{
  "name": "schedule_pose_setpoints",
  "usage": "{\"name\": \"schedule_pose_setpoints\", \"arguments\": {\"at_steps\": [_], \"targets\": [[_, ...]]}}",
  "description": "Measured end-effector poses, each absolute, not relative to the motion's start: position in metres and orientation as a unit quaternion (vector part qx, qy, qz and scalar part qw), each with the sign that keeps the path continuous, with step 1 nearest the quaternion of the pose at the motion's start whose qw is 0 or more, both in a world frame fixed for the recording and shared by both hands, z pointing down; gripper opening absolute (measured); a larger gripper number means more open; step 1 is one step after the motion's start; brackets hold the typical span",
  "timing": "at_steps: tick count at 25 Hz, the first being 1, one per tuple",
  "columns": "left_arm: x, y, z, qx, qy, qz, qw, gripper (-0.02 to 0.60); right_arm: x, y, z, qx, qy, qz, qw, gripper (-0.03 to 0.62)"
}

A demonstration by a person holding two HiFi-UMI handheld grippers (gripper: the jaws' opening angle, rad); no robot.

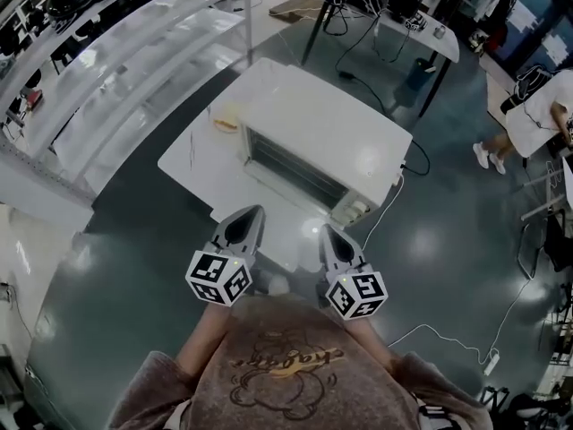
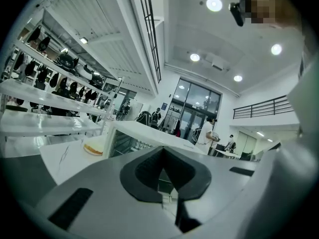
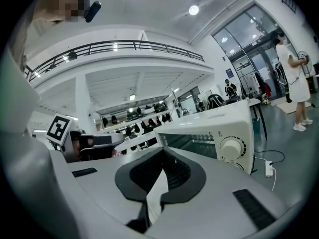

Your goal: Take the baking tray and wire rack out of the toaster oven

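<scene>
**Both grippers lined up in front of the toaster oven, nothing grabbed**

From the left of the head view: a plate with something bready on it sits on the white bench, just left of the toaster oven at frame centre. Below that, the left gripper hangs by the bench's front edge, with its fingers pressed together and empty. The oven door looks shut. The wire rack shows as bars behind the glass, so it's inside, but I can't make out the baking tray. The right gripper is beside the left one, its fingers also closed on nothing, facing the oven's knob end. At far right, a person in white stands on the floor.
</scene>
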State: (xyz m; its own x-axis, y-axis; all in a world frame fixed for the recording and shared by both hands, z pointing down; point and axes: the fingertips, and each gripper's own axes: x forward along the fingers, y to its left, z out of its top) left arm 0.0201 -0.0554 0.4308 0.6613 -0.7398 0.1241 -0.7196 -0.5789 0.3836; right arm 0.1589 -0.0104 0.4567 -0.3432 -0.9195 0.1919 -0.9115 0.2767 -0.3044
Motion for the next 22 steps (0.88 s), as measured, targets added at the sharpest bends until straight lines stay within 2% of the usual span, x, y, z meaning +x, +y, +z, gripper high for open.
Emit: {"name": "schedule_pose_setpoints", "arguments": {"at_steps": [10,18,20,22], "targets": [[0.034,-0.084,0.428,0.909,-0.360,-0.008,0.209,0.002,0.173,-0.027,0.449,-0.618,0.765,-0.181,0.019,-0.002],[0.024,-0.099,0.437,0.921,-0.309,0.005,0.239,0.006,0.156,-0.030,0.452,-0.655,0.733,-0.180,0.039,-0.002],[0.024,-0.100,0.439,0.922,-0.296,0.004,0.251,0.067,0.154,-0.026,0.451,-0.666,0.723,-0.179,0.043,-0.002],[0.025,-0.101,0.443,0.922,-0.281,0.000,0.267,0.100,0.155,-0.022,0.453,-0.677,0.712,-0.179,0.046,-0.002]]}}
